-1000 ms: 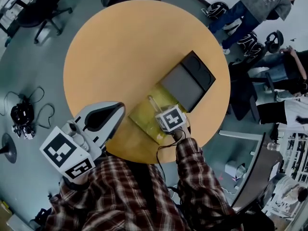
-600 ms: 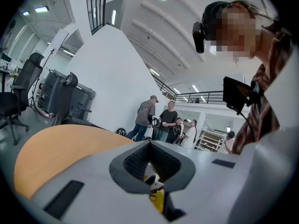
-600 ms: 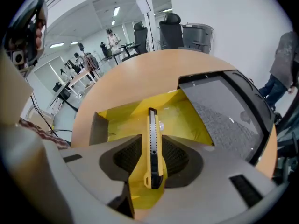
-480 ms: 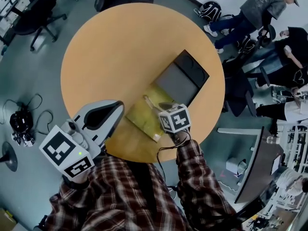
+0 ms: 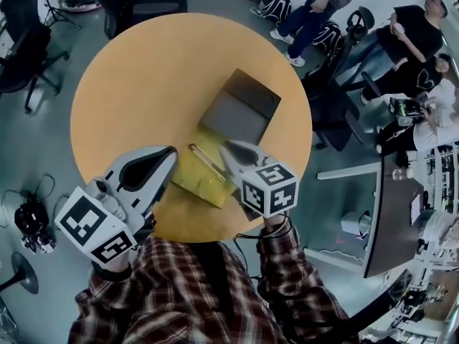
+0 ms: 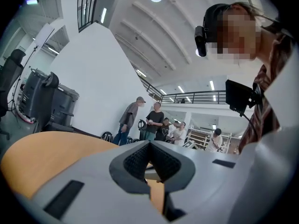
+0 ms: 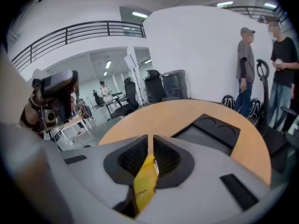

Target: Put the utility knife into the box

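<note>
Yellow utility knife (image 7: 145, 181) sits between your right tool's (image 7: 150, 141) closing jaws, wide a second ago. Left tool (image 6: 149, 146) is closed, empty. Carry it far to the box (image 5: 233, 117).

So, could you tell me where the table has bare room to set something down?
The table is bare left of the box and beyond it to the far rim. The near edge is crowded: the yellow mat, the left gripper beside it, and the right gripper, jaws closing on the knife, above it.

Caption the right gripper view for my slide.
The right gripper closing its jaws on the yellow utility knife, the dark box on the round table beyond.
</note>
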A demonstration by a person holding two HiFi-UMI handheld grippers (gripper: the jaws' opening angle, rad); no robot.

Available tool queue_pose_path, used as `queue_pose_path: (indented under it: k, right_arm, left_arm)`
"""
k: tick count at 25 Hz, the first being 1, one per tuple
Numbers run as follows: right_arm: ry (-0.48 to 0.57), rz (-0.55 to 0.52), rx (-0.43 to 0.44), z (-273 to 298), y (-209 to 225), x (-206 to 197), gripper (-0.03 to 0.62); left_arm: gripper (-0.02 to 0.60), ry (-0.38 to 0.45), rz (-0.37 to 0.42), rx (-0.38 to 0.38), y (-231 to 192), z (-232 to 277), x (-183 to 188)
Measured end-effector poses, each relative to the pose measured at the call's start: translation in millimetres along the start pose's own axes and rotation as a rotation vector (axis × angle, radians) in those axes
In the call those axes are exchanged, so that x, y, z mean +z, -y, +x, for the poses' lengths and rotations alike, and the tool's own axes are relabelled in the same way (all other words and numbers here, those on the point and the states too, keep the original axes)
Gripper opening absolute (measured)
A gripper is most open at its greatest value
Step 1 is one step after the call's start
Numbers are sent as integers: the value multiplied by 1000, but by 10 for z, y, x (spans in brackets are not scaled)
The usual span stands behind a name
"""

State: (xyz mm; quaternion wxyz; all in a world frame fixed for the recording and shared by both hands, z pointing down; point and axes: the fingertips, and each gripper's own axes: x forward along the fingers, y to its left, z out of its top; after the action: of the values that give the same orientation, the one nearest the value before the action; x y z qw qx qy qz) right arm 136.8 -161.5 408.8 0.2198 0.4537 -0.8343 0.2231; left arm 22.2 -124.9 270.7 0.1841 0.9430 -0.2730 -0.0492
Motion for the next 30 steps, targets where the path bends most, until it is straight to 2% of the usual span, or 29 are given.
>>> queue_pose_path:
  k: [4, 6, 12, 19, 30]
  right_arm:
    - [153, 16, -48, -405, -41, 307, 14]
    - [217, 26, -67, -608, -71, 420, 14]
    - [342, 31, -103, -1016, -163, 653, 12]
    - [400, 66, -119, -1168, -231, 716, 12]
    - [400, 51, -89, -1157, -304, 723, 11]
  left_arm:
    - [11, -11, 11, -56, 125, 175, 10]
    - [11, -16, 16, -84, 192, 252, 12]
    - [11, -30, 23, -129, 330, 411, -5]
    - [11, -45, 28, -175, 448, 552, -16]
    - [11, -58, 31, -165, 498, 545, -63]
